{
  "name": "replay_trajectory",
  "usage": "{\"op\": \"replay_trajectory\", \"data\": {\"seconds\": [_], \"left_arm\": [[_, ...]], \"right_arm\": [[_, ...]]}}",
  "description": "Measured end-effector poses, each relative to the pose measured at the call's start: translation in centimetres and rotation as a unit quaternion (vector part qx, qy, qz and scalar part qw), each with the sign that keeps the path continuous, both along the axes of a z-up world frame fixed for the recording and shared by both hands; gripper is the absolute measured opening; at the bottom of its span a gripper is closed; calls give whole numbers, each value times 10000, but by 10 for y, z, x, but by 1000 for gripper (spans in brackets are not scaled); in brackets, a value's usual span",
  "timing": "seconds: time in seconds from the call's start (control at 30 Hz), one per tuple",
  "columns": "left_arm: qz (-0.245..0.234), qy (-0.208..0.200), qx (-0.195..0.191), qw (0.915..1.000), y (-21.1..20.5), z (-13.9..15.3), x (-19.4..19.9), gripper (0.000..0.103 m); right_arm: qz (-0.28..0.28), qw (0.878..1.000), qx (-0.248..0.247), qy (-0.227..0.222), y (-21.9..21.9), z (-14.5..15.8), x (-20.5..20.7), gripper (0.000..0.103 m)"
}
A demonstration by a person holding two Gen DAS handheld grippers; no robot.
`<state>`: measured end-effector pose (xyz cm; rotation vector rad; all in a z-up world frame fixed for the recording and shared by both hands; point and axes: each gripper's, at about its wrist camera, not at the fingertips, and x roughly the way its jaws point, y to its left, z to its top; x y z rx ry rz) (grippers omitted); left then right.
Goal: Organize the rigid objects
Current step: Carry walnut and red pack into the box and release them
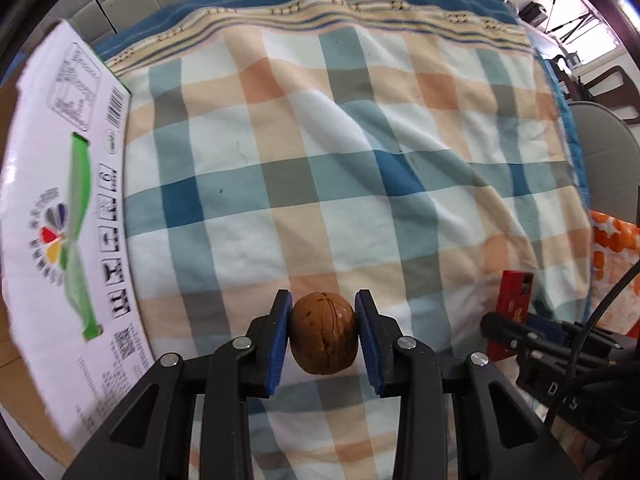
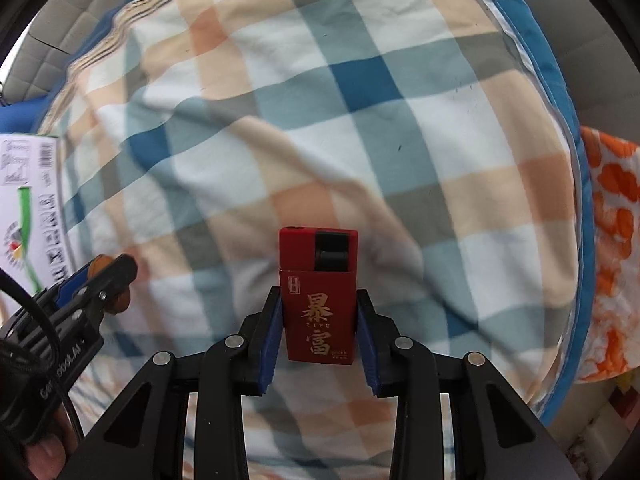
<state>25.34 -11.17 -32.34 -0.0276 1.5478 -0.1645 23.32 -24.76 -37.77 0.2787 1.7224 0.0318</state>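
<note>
My left gripper [image 1: 323, 330] is shut on a brown walnut [image 1: 323, 334], held between its blue pads above the checked cloth. My right gripper [image 2: 318, 328] is shut on a red lighter with gold characters [image 2: 318, 300], held upright, its black top pointing away. The red lighter also shows at the right edge of the left wrist view [image 1: 512, 312]. The left gripper with the walnut [image 2: 116, 298] shows at the lower left of the right wrist view. A white cardboard box flap [image 1: 68, 216] lies to the left of the left gripper.
A blue, orange and white checked cloth [image 1: 360, 168] covers the surface, wrinkled in the middle. An orange and white patterned fabric [image 2: 612, 248] lies past its right edge. The box [image 2: 28, 200] sits at the far left in the right wrist view.
</note>
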Motion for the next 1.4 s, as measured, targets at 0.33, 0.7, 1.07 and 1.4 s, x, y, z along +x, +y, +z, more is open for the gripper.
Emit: {"op": "replay_trajectory", "data": {"seconds": [0.33,0.7,1.07,1.4], "left_arm": [[20,-603,-251,9979,24,82,-20,30],[269,-1260,-16,9917,128,154,-34,30],[881,-1247,-49,9883,244,159,-37,30],[1436,-149,-559,9880,332,67,-29,30]], "right_arm": [[174,9975,532,-423,25,71,-25,36],[568,9905,590,-1106,97,173,-23,36],[1076,9822,832,-1294,217,202,-18,36],[1297,9844,911,-764,316,137,-5,36]]}}
